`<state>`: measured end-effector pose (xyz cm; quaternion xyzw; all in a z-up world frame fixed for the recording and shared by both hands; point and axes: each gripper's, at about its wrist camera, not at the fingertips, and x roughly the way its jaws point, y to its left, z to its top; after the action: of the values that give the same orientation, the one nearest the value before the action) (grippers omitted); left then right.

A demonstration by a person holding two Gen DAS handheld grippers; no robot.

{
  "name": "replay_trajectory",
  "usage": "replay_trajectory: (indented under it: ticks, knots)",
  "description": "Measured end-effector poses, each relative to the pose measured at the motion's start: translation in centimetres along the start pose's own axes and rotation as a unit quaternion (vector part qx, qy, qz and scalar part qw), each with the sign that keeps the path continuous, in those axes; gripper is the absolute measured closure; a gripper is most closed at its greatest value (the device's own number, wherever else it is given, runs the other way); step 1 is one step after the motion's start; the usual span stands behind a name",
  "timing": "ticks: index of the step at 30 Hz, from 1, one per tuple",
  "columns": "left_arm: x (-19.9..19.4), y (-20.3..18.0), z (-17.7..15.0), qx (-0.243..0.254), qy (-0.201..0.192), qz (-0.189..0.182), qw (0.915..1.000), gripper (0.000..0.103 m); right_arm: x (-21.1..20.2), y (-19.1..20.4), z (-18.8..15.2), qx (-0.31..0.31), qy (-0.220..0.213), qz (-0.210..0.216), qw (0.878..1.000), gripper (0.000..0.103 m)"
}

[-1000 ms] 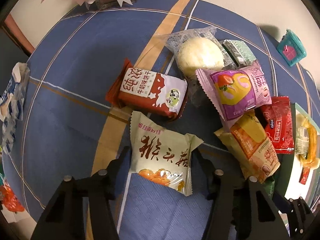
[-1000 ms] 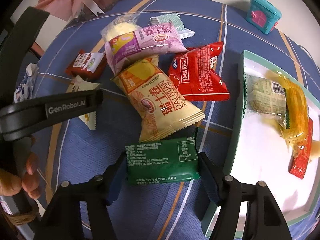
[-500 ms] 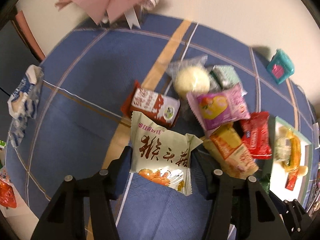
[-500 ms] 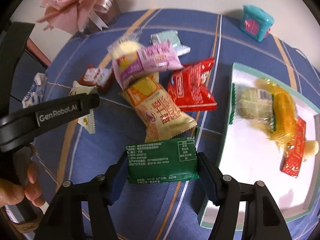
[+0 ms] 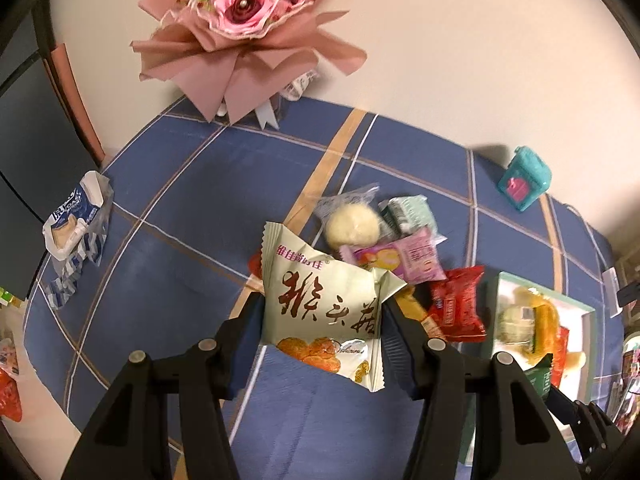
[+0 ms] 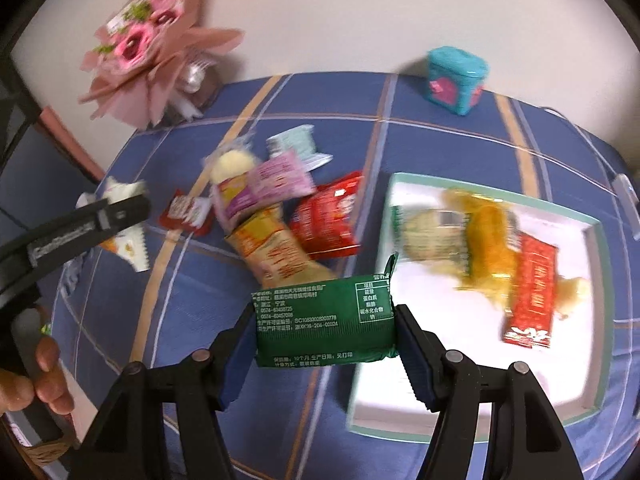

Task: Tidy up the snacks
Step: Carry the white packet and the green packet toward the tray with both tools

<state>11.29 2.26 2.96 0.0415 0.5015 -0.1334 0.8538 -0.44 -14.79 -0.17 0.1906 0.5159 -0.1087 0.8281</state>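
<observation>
My left gripper (image 5: 322,322) is shut on a cream snack packet (image 5: 320,304) with red lettering, held clear above the blue checked cloth. My right gripper (image 6: 325,322) is shut on a green snack packet (image 6: 324,320), held just left of the white tray (image 6: 568,392) with a teal rim. The tray holds a pale wrapped cake (image 6: 430,232), a yellow wrapper (image 6: 486,240) and a red bar (image 6: 534,292). A pile remains on the cloth: a round bun in clear wrap (image 5: 352,224), a pink packet (image 5: 396,258), a red packet (image 5: 456,306), a yellow-orange packet (image 6: 276,254) and a mint packet (image 5: 408,214).
A pink flower bouquet (image 5: 244,36) stands at the back against the wall. A teal tin (image 5: 524,178) sits at the back right. A blue-and-white bread bag (image 5: 74,224) lies at the cloth's left edge. A small red-brown packet (image 6: 186,212) lies left of the pile. A hand (image 6: 36,376) holds the left gripper's handle.
Both grippers rose off the cloth with their packets; the pile and tray look smaller and farther. The views tilted up, so the bouquet and wall now show.
</observation>
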Motion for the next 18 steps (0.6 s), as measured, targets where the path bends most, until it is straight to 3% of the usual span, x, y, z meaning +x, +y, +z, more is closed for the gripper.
replay_trajectory:
  ticks: [8,18]
  knots:
    - [-0.4,-3.0,-0.3,0.016,-0.009,-0.019,0.9996,0.044,-0.6,-6.4,0.3,0.069,-0.009,-0.042,0.997,0.035]
    - [-1.3,-8.1,-1.6,0.059,-0.011,-0.049,0.9970,0.044,-2.5,-14.5,-0.8,0.160,-0.028,-0.084,0.983,0.035]
